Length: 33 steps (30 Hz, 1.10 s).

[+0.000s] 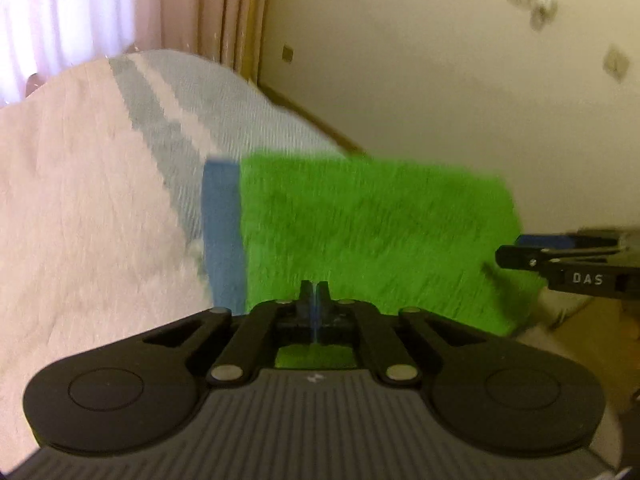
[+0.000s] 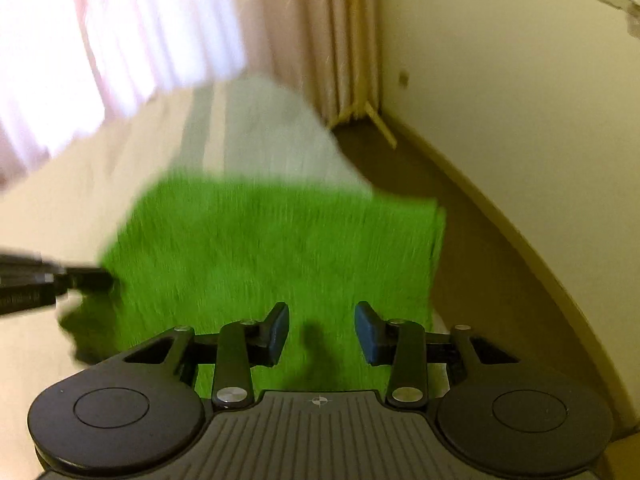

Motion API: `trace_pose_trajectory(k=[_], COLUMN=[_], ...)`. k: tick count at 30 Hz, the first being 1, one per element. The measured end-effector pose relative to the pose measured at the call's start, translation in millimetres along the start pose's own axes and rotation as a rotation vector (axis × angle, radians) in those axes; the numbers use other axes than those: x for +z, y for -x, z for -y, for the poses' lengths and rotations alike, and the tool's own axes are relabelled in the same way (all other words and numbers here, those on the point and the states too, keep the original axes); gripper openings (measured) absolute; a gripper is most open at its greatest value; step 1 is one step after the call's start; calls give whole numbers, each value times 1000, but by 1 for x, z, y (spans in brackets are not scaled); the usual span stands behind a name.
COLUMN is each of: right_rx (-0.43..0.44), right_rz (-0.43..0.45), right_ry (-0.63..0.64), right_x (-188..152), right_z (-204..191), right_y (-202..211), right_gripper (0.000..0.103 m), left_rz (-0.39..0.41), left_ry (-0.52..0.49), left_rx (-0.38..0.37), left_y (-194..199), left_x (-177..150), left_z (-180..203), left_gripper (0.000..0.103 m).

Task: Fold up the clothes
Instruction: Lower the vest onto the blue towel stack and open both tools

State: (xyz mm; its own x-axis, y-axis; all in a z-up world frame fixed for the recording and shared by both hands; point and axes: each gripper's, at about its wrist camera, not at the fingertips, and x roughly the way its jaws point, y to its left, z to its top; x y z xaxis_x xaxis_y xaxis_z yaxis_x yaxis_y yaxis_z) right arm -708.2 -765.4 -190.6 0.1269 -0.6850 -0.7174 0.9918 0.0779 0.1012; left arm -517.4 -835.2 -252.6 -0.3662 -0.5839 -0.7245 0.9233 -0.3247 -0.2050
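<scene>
Lying folded on the pale bed (image 1: pixel 80 208), the green cloth (image 1: pixel 372 232) sits near the bed's edge. The left gripper (image 1: pixel 315 286) is clenched with nothing between its jaws, while the right gripper (image 2: pixel 322 332) hovers above the cloth, jaws apart and holding nothing

Free room and obstacles, taken from the green cloth (image 1: pixel 372 232). Beyond its far edge the bed (image 1: pixel 80 208) lies bare and open to my hands. Right of the cloth, a strip of brown floor (image 2: pixel 460 240) gives passage until the wall (image 2: pixel 520 100) closes it. My left gripper (image 1: pixel 315 286) and right gripper (image 2: pixel 322 332) crowd its near edge.
</scene>
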Motion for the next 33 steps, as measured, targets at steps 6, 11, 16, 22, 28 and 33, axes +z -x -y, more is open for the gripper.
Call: trace_pose_trajectory(k=[6,11,16,22,28,33], right_rx=[-32,-37,17,27,-23,19], right_rz=[24,-41,13,-68,-171,-176], right_ry=[-7,24,-62,-75,21,-28], right_x=[39,35,20,-36,-54,-46], right_z=[3,10,8,-13,-35,-40], right_y=[-49,-75,-15,28,16,49], right_gripper=[39,39,39,39,39,39], left_rz=[29,-27,4,-37,-118,-133], left_ry=[-4,-15,32,18,8,4], left_rx=[51,77,39,14,103,163], left_y=[-45,-75,-35,9,-7,30], left_x=[48,41,24,-25,-43,-35], left_z=[-8,-14,-6,31,42,62], left_gripper=[2,2,2,2,2,3])
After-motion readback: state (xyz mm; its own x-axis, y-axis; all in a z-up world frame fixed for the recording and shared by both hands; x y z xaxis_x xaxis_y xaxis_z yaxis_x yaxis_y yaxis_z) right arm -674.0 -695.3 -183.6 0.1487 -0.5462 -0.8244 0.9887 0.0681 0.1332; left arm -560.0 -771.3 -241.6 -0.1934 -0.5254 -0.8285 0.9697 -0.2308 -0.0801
